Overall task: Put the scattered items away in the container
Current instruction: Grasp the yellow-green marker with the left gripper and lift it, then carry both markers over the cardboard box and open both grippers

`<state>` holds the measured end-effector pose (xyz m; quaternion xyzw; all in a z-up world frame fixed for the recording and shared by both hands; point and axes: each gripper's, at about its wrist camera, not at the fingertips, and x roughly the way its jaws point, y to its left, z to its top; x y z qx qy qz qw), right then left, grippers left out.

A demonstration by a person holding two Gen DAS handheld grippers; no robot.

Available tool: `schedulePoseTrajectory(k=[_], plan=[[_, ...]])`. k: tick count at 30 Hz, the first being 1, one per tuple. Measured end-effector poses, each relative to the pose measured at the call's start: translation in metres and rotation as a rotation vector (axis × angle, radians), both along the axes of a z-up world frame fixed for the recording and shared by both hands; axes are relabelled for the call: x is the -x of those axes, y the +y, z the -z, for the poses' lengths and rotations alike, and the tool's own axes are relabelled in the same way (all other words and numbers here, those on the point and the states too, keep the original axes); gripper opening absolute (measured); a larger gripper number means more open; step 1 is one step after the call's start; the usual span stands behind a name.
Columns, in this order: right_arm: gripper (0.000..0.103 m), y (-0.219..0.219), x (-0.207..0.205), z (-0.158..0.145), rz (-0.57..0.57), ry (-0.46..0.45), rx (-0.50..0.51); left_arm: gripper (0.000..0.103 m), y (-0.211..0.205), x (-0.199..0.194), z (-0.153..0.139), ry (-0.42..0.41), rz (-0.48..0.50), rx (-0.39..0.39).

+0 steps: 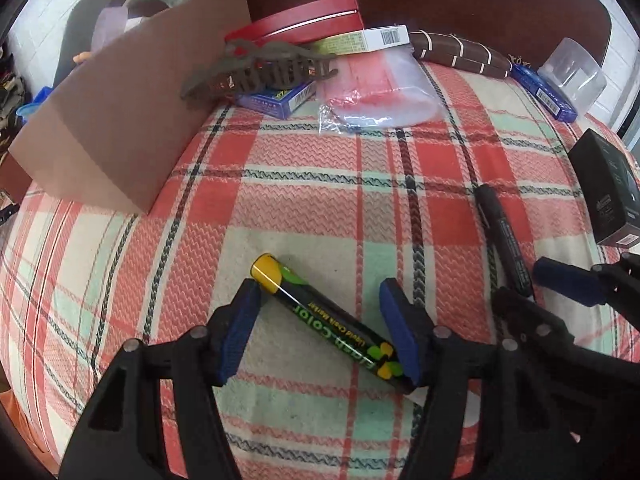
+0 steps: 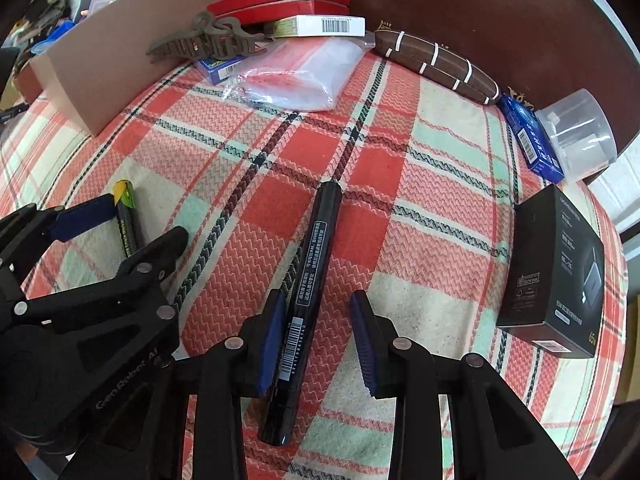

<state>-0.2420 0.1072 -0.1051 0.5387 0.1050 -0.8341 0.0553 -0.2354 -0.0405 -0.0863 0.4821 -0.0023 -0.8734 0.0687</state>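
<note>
A black chalk marker with a yellow cap (image 1: 320,316) lies on the plaid cloth between the open fingers of my left gripper (image 1: 320,320); the right pad touches its rear end. It also shows in the right wrist view (image 2: 126,220). A black marker pen (image 2: 308,304) lies between the open fingers of my right gripper (image 2: 318,340), close to the left pad; it also shows in the left wrist view (image 1: 504,236). A brown paper bag (image 1: 120,120) stands at the far left.
A black box (image 2: 556,276) sits at the right. At the back lie a brown hair claw (image 2: 200,42), a blue card box (image 1: 280,100), a clear plastic bag (image 2: 304,76), red boxes (image 2: 280,4), a brown striped case (image 2: 436,64), another blue box (image 2: 528,136) and a clear tub (image 2: 576,136).
</note>
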Motion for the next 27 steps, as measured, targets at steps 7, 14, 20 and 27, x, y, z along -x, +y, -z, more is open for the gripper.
schedulePoseTrajectory(k=[7,14,20,27], plan=[[0.015,-0.008,-0.008,-0.003,0.007,0.006,0.049,0.025,0.001,-0.005,-0.001,0.049,0.024,-0.045],[0.015,-0.016,-0.022,-0.018,0.016,0.050,0.099,0.015,0.002,-0.011,-0.004,0.073,0.062,-0.117],[0.015,-0.006,-0.020,-0.053,-0.011,0.109,0.090,0.015,-0.005,-0.019,-0.023,0.138,0.081,-0.120],[0.015,-0.017,-0.002,-0.081,-0.016,0.157,0.106,0.015,-0.027,-0.021,-0.054,0.191,0.061,-0.102]])
